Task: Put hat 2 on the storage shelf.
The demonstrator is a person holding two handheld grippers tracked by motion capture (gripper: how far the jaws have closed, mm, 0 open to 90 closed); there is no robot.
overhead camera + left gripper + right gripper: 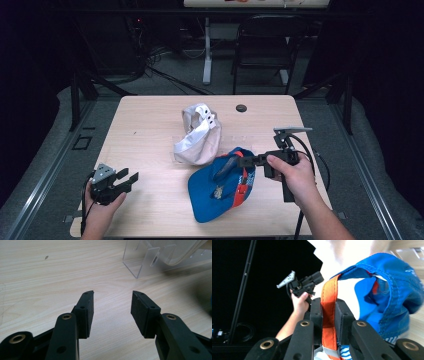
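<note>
A blue cap (220, 187) with an orange strap (328, 315) lies at the table's front middle, its rear edge lifted. My right gripper (240, 161) is shut on that orange strap, which runs up between its two black jaws in the right gripper view. A beige and white cap (199, 135) rests on a clear acrylic stand (147, 258) near the table's centre. My left gripper (127, 180) hovers open over bare wood at the front left, nothing between its pads (138, 312).
A small black disc (241, 108) lies near the table's far edge. A black folding chair (265, 45) and a white table leg (207, 50) stand beyond the table. Bare wood (145, 130) spreads across the left half.
</note>
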